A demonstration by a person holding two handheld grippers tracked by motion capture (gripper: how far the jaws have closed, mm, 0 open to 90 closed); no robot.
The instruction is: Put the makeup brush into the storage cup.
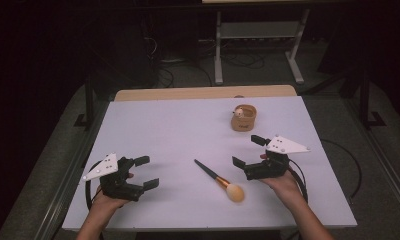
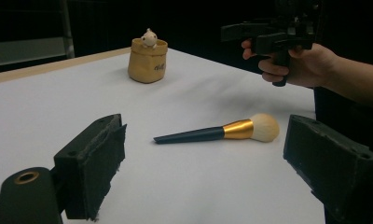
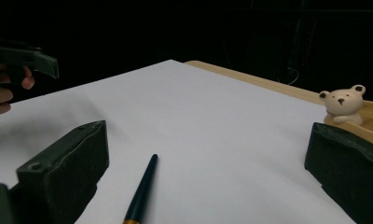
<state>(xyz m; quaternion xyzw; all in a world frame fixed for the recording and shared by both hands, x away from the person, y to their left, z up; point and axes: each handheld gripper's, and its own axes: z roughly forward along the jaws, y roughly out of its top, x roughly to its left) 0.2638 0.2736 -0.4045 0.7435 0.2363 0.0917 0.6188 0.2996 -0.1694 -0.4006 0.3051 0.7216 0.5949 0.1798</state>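
A: Where is the makeup brush point(image 1: 219, 181)?

B: Flat on the white counter point(image 1: 178, 135), near the front edge, between the two tools. Dark handle points away and to the left, gold ferrule in the middle, pale bristle head toward the person. Nothing touches it.

A: Left tool point(image 1: 145, 172)?

B: Held in the person's left hand point(image 1: 105, 200) at the front left, above or on the counter, I cannot tell which. Jaws spread wide, nothing between them. In the left gripper view the brush point(image 2: 220, 132) lies ahead of the gap, well clear of both pads.

A: Right tool point(image 1: 250, 151)?

B: In the right hand point(image 1: 283, 184), just right of the brush head. Jaws released, wide apart, empty. The right gripper view has the handle tip point(image 3: 140, 190) running up between the jaws, lower on the counter, touching neither.

A: Anything else on the counter?

B: A small tan pot point(image 1: 243, 118) toward the far right, upright, with a little cream bear figure point(image 1: 239, 112) sticking out of the top. It stands just beyond the right tool, well apart from the brush. The bear point(image 3: 341, 104) sits close above the right-hand jaw in that tool's own view.
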